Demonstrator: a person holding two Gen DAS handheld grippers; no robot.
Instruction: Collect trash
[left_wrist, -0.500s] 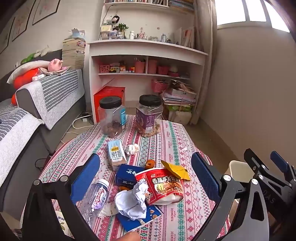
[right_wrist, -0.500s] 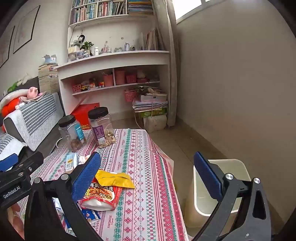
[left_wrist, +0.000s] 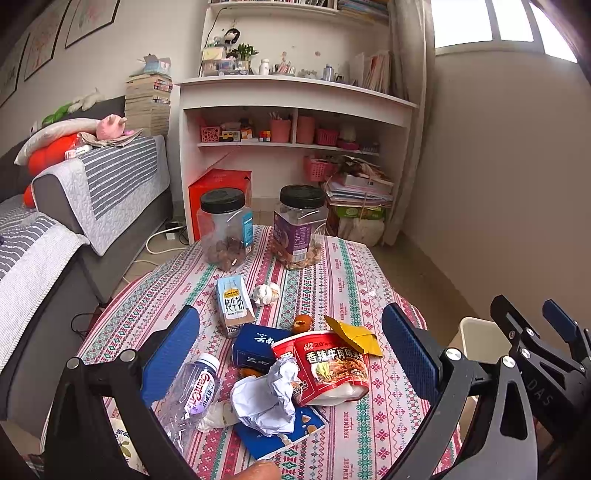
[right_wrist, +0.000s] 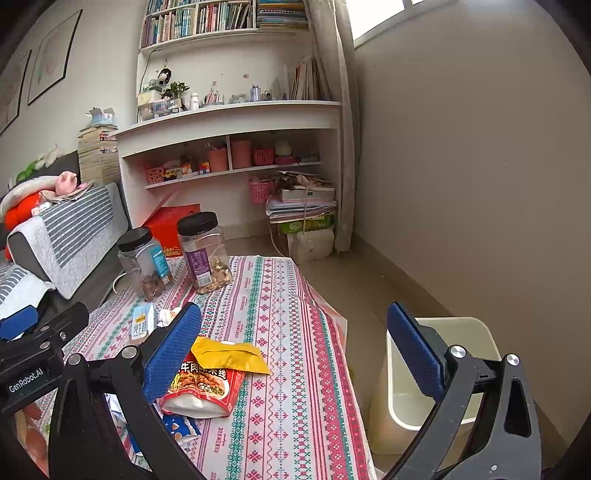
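Note:
Trash lies on the patterned tablecloth (left_wrist: 332, 266): a red noodle cup (left_wrist: 327, 363), a yellow wrapper (left_wrist: 356, 334), crumpled white paper (left_wrist: 266, 402), a blue box (left_wrist: 255, 345), a plastic bottle (left_wrist: 194, 391), a milk carton (left_wrist: 232, 304) and a blue snack bag (left_wrist: 280, 434). My left gripper (left_wrist: 291, 354) is open and empty above this pile. My right gripper (right_wrist: 291, 354) is open and empty over the table's right edge; the noodle cup (right_wrist: 207, 387) and yellow wrapper (right_wrist: 229, 356) lie by its left finger. A cream trash bin (right_wrist: 439, 384) stands on the floor right of the table.
Two black-lidded jars (left_wrist: 225, 229) (left_wrist: 299, 225) stand at the table's far end. A crumpled white wad (left_wrist: 266, 293) and a brown bit (left_wrist: 303, 322) lie mid-table. A sofa (left_wrist: 92, 206) is on the left, a white shelf unit (left_wrist: 295, 110) behind.

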